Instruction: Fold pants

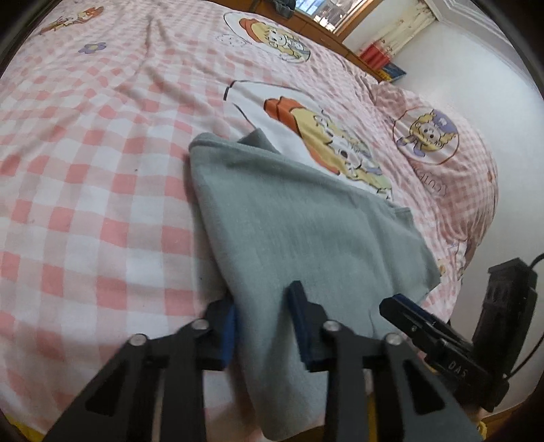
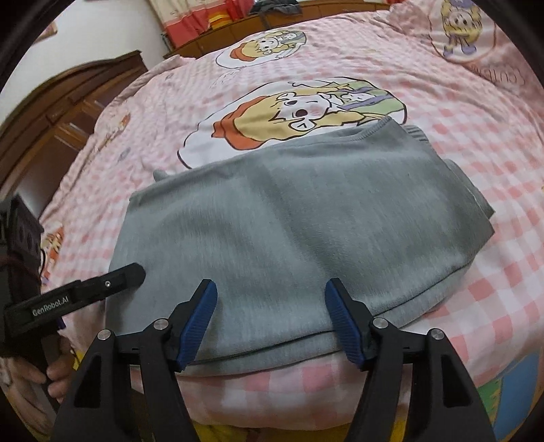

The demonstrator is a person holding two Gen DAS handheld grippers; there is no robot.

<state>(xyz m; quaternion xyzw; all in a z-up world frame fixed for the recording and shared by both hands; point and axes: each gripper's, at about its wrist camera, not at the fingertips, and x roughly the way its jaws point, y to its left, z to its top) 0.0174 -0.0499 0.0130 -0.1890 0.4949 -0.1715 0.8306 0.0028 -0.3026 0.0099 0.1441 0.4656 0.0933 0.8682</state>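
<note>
Grey pants (image 1: 289, 217) lie folded in a flat stack on the pink checked bed cover (image 1: 85, 170). My left gripper (image 1: 263, 306) is open, its fingers either side of the near left corner of the stack. In the right wrist view the pants (image 2: 299, 221) fill the middle, waistband rib at the far right. My right gripper (image 2: 272, 299) is open and empty, just above the near edge of the pants. The left gripper (image 2: 125, 275) shows at the left of that view; the right gripper (image 1: 404, 307) shows at the lower right of the left wrist view.
The bed cover (image 2: 442, 119) has cartoon prints behind the pants. A wooden headboard (image 1: 326, 30) runs along the far side, with red items (image 1: 374, 54) beside it. A wooden cabinet (image 2: 61, 112) stands at the left. The bed's near edge is just under my grippers.
</note>
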